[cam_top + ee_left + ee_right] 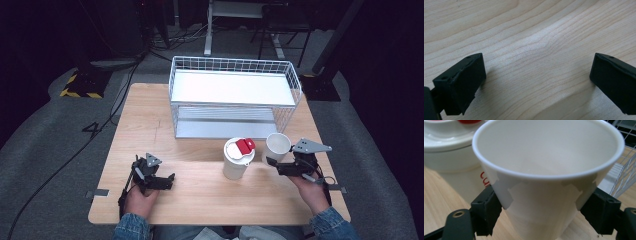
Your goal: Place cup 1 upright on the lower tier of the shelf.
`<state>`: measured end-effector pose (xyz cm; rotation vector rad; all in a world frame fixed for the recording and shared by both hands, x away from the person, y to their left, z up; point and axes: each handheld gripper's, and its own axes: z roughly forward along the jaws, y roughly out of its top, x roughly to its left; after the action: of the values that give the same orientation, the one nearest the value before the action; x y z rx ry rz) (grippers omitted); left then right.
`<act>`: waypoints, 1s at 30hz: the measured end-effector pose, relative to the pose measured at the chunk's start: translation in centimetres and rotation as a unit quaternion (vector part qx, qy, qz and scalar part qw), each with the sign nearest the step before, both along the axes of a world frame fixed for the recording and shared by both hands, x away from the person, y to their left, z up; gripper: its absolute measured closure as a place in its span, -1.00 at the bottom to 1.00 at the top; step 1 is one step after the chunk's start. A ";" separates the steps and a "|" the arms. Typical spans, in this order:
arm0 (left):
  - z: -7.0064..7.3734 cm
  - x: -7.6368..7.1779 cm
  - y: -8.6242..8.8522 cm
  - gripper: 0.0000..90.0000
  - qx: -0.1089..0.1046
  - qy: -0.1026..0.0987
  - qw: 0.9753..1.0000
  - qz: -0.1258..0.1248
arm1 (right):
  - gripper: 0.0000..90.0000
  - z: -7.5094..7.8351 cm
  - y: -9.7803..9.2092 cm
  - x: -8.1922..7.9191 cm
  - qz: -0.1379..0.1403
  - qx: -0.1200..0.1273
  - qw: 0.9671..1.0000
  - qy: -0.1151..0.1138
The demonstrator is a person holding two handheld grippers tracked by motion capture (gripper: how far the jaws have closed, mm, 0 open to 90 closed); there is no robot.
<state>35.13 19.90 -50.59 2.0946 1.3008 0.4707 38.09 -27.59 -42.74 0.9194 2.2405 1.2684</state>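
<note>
An empty white paper cup stands at the right of the wooden table. My right gripper holds it, with one black jaw pressed on each side of its lower wall. Just to its left stands a taller white cup with a white lid and a red tab. My left gripper rests open near the front left of the table, its jaws wide apart over bare wood with nothing between them.
A white wire rack with a flat top shelf and a lower shelf stands at the back of the table, close behind the cups. Bare tabletop lies between the two grippers and to the left of the rack.
</note>
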 end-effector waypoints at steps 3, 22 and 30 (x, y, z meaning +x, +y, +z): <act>0.0 0.0 0.0 -0.98 0.000 0.000 1.000 0.000 | -0.48 0.2 0.2 0.5 -0.002 0.003 1.000 -0.002; 0.0 -0.1 0.0 -0.98 -0.002 0.001 1.000 0.000 | -0.49 0.5 2.4 5.3 -0.021 0.011 1.000 -0.011; 0.0 -0.1 0.0 -0.98 -0.002 0.001 1.000 0.000 | -0.49 0.5 3.5 7.1 -0.026 0.004 1.000 -0.015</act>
<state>35.05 19.88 -50.59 2.0929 1.3016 0.4661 45.20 -24.09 -42.29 0.9498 2.1748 1.2607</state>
